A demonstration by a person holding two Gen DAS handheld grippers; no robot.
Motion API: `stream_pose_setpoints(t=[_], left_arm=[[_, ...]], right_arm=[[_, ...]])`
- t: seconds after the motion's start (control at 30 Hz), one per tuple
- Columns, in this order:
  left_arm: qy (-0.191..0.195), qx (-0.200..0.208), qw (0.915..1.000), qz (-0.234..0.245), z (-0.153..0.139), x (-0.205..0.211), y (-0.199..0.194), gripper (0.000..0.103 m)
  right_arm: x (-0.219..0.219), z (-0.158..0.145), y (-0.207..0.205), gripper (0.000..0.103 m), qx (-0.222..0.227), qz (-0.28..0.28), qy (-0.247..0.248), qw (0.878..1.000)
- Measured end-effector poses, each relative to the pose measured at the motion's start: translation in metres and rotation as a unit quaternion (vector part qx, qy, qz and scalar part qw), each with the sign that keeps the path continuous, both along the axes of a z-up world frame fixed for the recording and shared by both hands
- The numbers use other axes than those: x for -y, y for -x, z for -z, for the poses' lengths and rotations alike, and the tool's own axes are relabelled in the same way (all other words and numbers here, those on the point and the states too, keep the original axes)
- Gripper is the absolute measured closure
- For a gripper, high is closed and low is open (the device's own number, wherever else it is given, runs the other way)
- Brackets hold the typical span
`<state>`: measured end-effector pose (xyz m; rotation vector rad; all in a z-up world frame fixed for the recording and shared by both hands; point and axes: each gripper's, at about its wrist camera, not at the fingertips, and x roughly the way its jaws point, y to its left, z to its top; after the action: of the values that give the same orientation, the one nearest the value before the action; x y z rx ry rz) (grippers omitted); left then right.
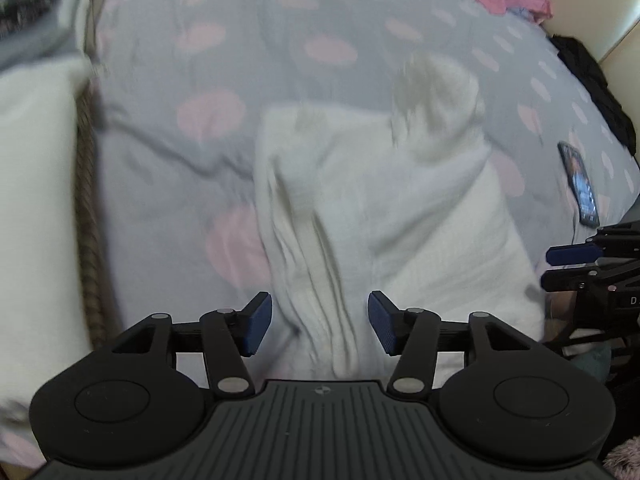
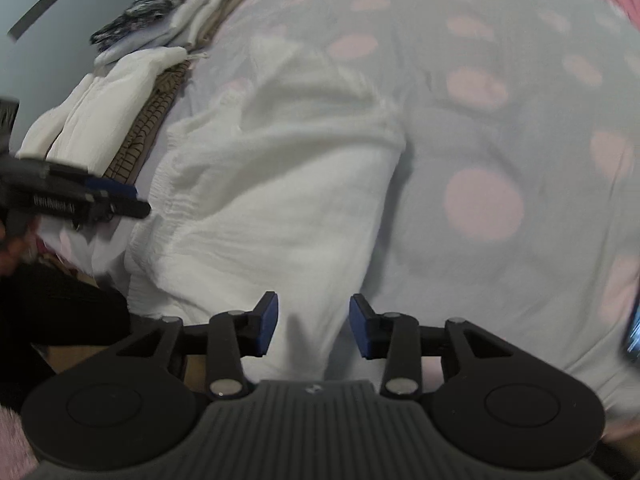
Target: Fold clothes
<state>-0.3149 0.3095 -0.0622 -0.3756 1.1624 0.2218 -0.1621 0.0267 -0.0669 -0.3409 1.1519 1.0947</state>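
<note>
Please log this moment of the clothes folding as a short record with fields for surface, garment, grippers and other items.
surface: bedspread, grey with pink dots
garment: white garment, partly folded, lying on the bedspread
left gripper: open above the garment, holding nothing
right gripper: open, holding nothing
other items: stack of folded clothes beside the garment; phone on the bedspread

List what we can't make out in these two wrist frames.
- White garment: left wrist view, motion blur hides its type and fold edges.
- Phone: left wrist view, screen too small; cut by the right wrist view's edge.
- Folded stack: right wrist view, lower items covered by upper ones.
</note>
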Motion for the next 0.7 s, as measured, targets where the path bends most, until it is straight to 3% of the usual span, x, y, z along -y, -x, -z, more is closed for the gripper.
stream_pose_setpoints(t=[0.17, 0.37, 0.53, 0.7], left_arm=[[-0.038, 0.042, 0.9971, 0.050, -0.024, 0.007, -0.025, 0.052], [-0.093, 0.055, 0.9827, 0.150, -0.017, 0.033, -0.063, 0.052], [-0.083, 0.054, 0.9812, 0.165, 0.003, 0.038, -0.087, 0.056], [-0.064, 0.057, 0.9827, 0.165, 0.018, 0.036, -0.102, 0.061]], right_arm=[[-0.014, -0.024, -0.022, 0.062, 0.049, -0.047, -0.008, 0.998], [-0.047, -0.035, -0.039, 0.068, 0.096, -0.101, -0.023, 0.990], [-0.072, -0.036, -0.051, 0.068, 0.119, -0.135, -0.030, 0.983], [-0.090, -0.039, -0.051, 0.068, 0.156, -0.206, -0.047, 0.965]])
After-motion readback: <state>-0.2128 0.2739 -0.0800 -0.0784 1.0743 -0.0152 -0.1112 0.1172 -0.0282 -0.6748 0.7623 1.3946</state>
